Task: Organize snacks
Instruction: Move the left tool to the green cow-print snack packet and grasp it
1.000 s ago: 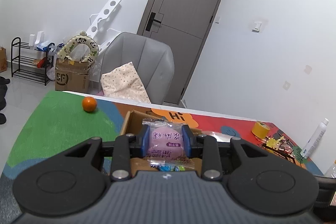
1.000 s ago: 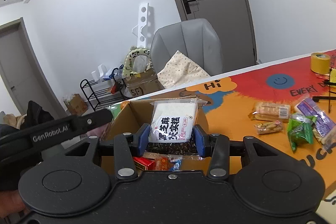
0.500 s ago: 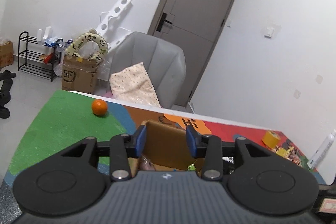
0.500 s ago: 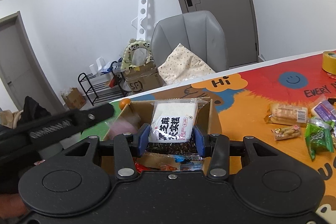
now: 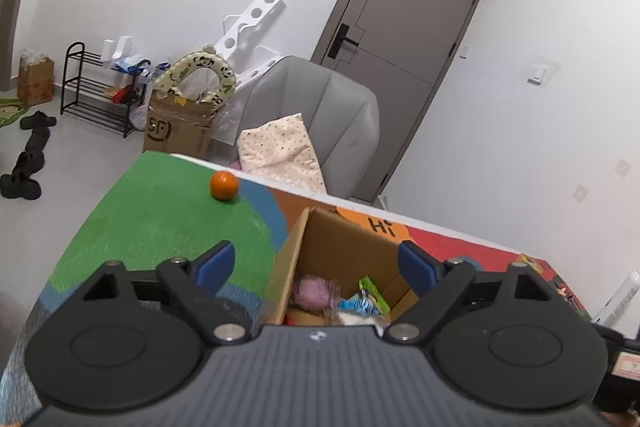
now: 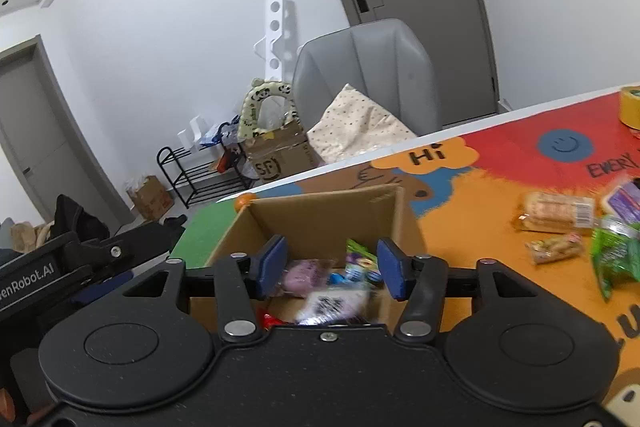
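Note:
An open cardboard box (image 5: 348, 247) (image 6: 320, 223) stands on the colourful table mat and holds several snack packets. A pink round packet (image 5: 316, 289) (image 6: 298, 273) lies inside. A white packet (image 6: 332, 303) lies blurred in the box, just below my right gripper (image 6: 331, 267), which is open and empty above the box. My left gripper (image 5: 316, 265) is wide open and empty, above the box's left edge. More snack packets lie on the mat to the right: a bread pack (image 6: 556, 211), a small bar (image 6: 554, 247) and a green bag (image 6: 614, 259).
An orange (image 5: 224, 185) sits on the green part of the mat at the far left. A yellow tape roll (image 6: 630, 107) stands at the far right. A grey chair (image 5: 316, 119) with a cushion stands behind the table.
Both grippers opened. The pink packet dropped from my left gripper into the box, then the white packet dropped from my right gripper. The left gripper rose and opened wider.

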`<state>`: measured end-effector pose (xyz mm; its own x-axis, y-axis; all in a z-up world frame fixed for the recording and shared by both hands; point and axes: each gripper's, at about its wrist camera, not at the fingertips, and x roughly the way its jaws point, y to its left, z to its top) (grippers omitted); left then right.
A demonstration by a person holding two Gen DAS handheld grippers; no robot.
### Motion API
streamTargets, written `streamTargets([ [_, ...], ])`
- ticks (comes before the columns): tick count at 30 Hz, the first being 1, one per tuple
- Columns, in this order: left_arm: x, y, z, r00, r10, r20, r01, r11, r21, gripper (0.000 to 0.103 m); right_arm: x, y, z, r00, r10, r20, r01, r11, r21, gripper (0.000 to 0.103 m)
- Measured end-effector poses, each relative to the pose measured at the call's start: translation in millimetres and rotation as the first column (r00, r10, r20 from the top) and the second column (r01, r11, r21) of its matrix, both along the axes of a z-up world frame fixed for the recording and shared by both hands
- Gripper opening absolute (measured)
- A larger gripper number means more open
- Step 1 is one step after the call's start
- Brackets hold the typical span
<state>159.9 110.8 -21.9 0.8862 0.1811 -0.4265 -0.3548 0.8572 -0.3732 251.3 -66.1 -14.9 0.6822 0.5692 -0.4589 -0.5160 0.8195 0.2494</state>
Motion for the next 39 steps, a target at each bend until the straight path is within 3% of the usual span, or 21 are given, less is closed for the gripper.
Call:
streamTargets([
  [9, -5.8, -33.0, -3.2, 0.999, -0.04, -0.025, 0.041, 0.998, 0.037, 0.096, -17.8, -52.2, -2.4, 0.996, -0.089, -0.002, 0.089, 0.996, 0.031, 0.084],
  [13, -8.9, -51.6, -1.4, 0.997, -0.071, -0.029, 0.073, 0.996, 0.055, 0.097, -24.0, -77.5, -1.3, 0.993, -0.117, -0.008, 0.117, 0.992, 0.051, 0.087],
  [20, -11.4, -87.5, 0.3, 0.991, -0.128, -0.03, 0.13, 0.987, 0.095, 0.101, -32.1, -122.8, -0.1, 0.986, -0.169, -0.009, 0.169, 0.983, 0.077, 0.103],
  [39, 1.9, -171.0, -11.1, 0.954, -0.294, -0.054, 0.299, 0.945, 0.135, 0.1, -30.6, -206.6, -26.2, 0.961, -0.272, -0.045, 0.276, 0.955, 0.106, 0.103],
])
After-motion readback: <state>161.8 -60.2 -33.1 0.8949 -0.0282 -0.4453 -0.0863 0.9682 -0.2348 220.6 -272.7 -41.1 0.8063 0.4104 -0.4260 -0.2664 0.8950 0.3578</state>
